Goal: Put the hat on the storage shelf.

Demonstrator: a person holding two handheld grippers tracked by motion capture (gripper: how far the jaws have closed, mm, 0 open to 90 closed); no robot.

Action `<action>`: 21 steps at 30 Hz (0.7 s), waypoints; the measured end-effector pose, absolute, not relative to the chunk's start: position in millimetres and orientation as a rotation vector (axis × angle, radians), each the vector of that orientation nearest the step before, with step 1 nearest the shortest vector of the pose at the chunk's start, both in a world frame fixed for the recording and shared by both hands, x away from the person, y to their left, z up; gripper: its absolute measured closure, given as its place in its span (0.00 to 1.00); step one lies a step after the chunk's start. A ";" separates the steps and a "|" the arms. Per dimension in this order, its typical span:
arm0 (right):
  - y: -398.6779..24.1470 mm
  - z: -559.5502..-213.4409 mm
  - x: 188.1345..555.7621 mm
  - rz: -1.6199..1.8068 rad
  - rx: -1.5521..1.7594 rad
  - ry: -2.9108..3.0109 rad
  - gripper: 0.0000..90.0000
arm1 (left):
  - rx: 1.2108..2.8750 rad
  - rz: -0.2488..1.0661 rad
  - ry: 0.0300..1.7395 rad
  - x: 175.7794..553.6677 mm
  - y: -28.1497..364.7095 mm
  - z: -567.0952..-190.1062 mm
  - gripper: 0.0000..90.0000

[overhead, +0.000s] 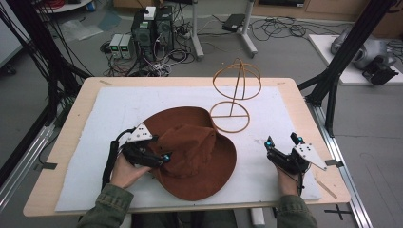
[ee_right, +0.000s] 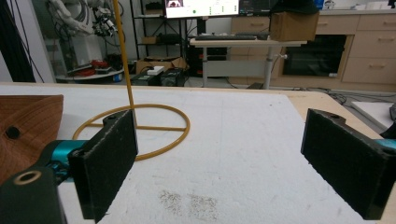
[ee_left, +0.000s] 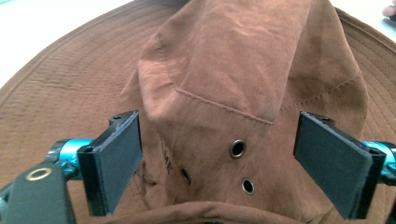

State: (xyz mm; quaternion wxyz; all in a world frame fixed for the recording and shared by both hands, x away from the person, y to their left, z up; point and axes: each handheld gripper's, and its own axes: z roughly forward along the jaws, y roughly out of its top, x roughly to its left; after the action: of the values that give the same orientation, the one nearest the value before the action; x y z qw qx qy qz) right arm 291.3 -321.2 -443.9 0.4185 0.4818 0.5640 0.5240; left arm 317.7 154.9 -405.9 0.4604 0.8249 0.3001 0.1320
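The brown hat point(overhead: 192, 152) lies brim-down on the white mat point(overhead: 114, 109) covering the tabletop point(overhead: 71, 118), its crown slumped and creased. The left gripper point(overhead: 159, 159) is at the hat's near-left side, and in the left gripper view its jaws stand apart on either side of the crown point(ee_left: 233, 79), the pads clear of the cloth, so nothing is grasped yet. The right gripper point(overhead: 283, 142) rests well off to the hat's right over bare mat, its jaws spread wide with nothing between them.

The hat looks like light, soft cloth: it will likely fold and sag rather than hold its shape, and a pinch on a single layer may slip or drag the brim along. The stitched seam across the crown and the patch with the metal eyelets point(ee_left: 238, 148), directly ahead of the left gripper, seem the firmer places to bite; the stiffer stitched brim point(ee_left: 70, 88) is another option.

Beyond the hat, ahead of both grippers, stands the wire hat stand point(overhead: 236, 90), thin and probably easy to tip. Open mat lies between the right gripper and the stand, giving room to move. The tabletop edge runs close behind both hands.
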 end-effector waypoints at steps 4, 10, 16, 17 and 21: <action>-320.9 -443.7 291.3 1.315 1.201 1.417 0.11 | 2.037 0.302 0.750 319.4 153.9 -408.0 0.22; -320.7 -443.5 291.2 1.319 1.205 1.415 0.11 | 2.058 0.242 0.731 322.5 157.2 -409.5 0.53; -321.0 -443.3 290.8 1.321 1.209 1.414 0.11 | 2.101 0.272 0.717 321.2 155.7 -410.9 0.98; -321.2 -443.2 290.8 1.321 1.207 1.412 0.11 | 2.106 0.279 0.711 321.0 155.5 -410.8 0.98; -321.1 -443.3 290.9 1.321 1.211 1.413 0.11 | 2.097 0.301 0.696 319.1 155.4 -409.7 0.99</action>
State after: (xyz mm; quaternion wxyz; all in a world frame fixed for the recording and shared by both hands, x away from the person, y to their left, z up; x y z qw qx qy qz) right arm 290.9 -321.1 -443.3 0.4167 0.4825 0.5627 0.5262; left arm 319.1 155.4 -409.7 0.4403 0.8443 0.2804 0.1213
